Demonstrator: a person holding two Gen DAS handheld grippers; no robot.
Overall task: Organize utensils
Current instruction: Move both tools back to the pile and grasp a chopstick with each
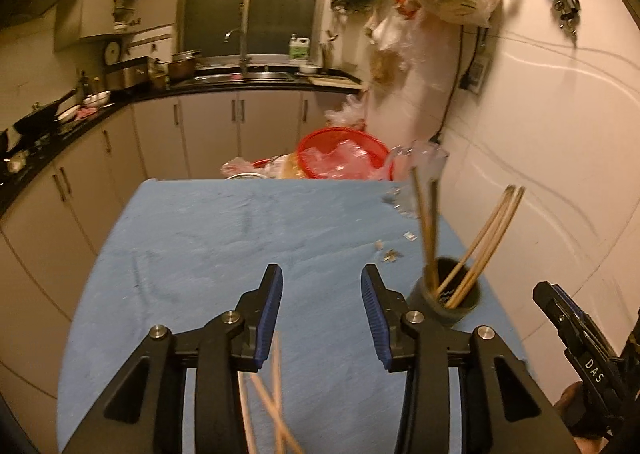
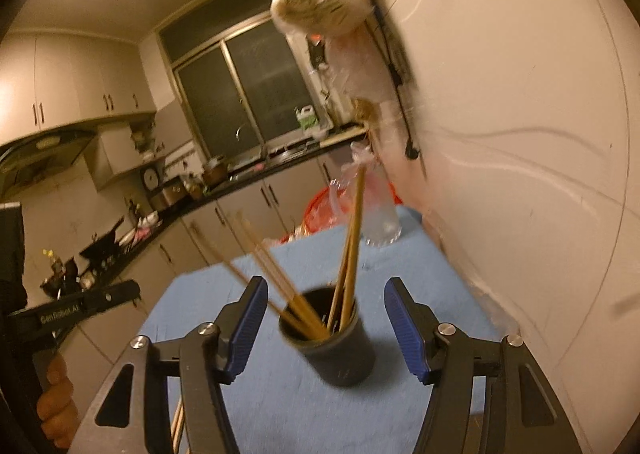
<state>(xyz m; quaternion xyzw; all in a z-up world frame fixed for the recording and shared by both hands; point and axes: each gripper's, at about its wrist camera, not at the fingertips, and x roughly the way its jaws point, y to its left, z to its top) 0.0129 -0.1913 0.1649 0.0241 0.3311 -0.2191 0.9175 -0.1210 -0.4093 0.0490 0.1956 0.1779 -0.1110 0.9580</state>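
A dark round cup stands on the blue table near its right edge, with several wooden chopsticks leaning out of it. My left gripper is open over bare cloth, left of the cup, with nothing between its blue pads. Loose chopsticks lie crossed on the cloth below it. My right gripper is open, with the cup and its chopsticks between the jaws; the pads stand apart from the cup's wall. At the far right of the left wrist view is the right gripper.
A red basket full of clear plastic sits past the table's far edge. A clear glass jar stands at the far right corner, with small scraps near it. The white wall runs close along the right. A hand holds the left gripper.
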